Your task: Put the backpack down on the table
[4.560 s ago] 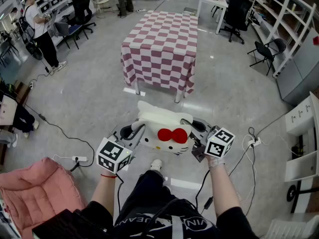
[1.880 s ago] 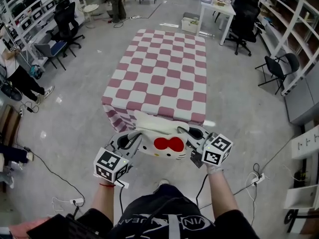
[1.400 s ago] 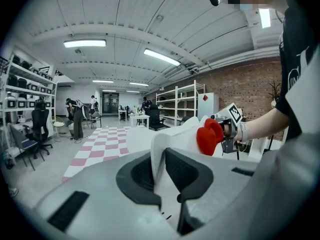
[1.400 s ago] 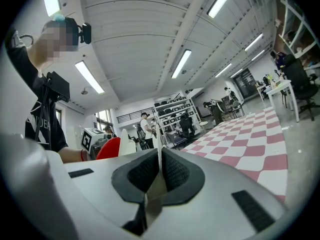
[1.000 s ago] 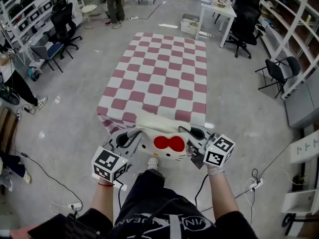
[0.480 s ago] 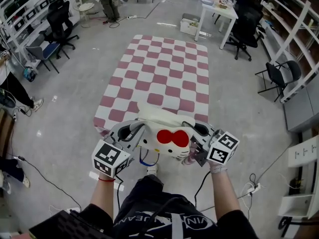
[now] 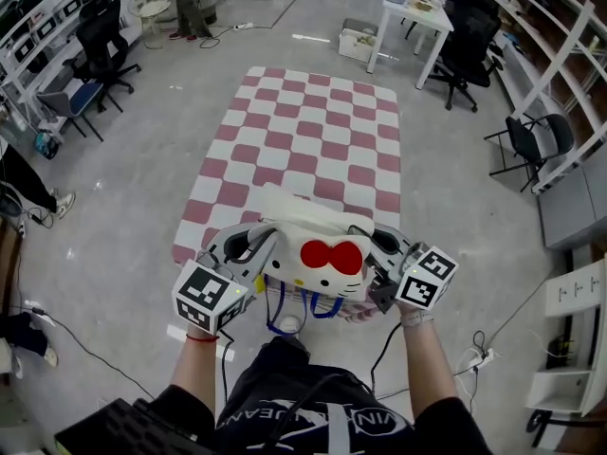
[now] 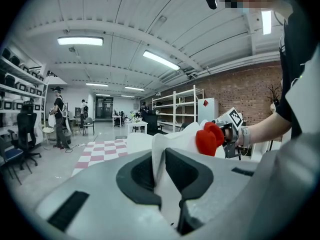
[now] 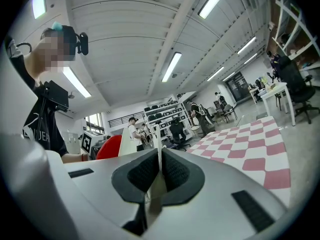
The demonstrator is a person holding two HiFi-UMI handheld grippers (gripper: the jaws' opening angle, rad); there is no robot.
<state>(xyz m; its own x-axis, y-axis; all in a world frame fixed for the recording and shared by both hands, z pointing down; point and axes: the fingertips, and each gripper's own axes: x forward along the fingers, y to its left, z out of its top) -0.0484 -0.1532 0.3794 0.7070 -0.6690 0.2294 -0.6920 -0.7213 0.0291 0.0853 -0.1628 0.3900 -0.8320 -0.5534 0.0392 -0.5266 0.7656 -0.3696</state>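
— Head view first: where was the backpack?
— The white backpack point(image 7: 302, 218), with a red bow point(image 7: 332, 254) on its cat face, hung between the two grippers. It was in front of the person and over the near end of the counter point(image 7: 313, 131), which wore a pink-and-white checked cloth. Whether it touched the cloth could not be told. Beneath it dangled blue straps point(image 7: 285, 316).
— And the left gripper?
— The left gripper point(image 7: 258, 246) had the backpack's left side. In the left gripper view its jaws were closed on a fold of white fabric, gripping it from both sides, with the red bow showing beyond.
— The right?
— The right gripper point(image 7: 372, 246) took the opposite side. The right gripper view showed its jaws nearly together, pinching a thin white edge of the backpack upright between them.
— Anything else around?
— To the left, on the grey floor point(image 7: 123, 188), stood black office chairs point(image 7: 100, 36); along the right ran white shelving point(image 7: 560, 55).
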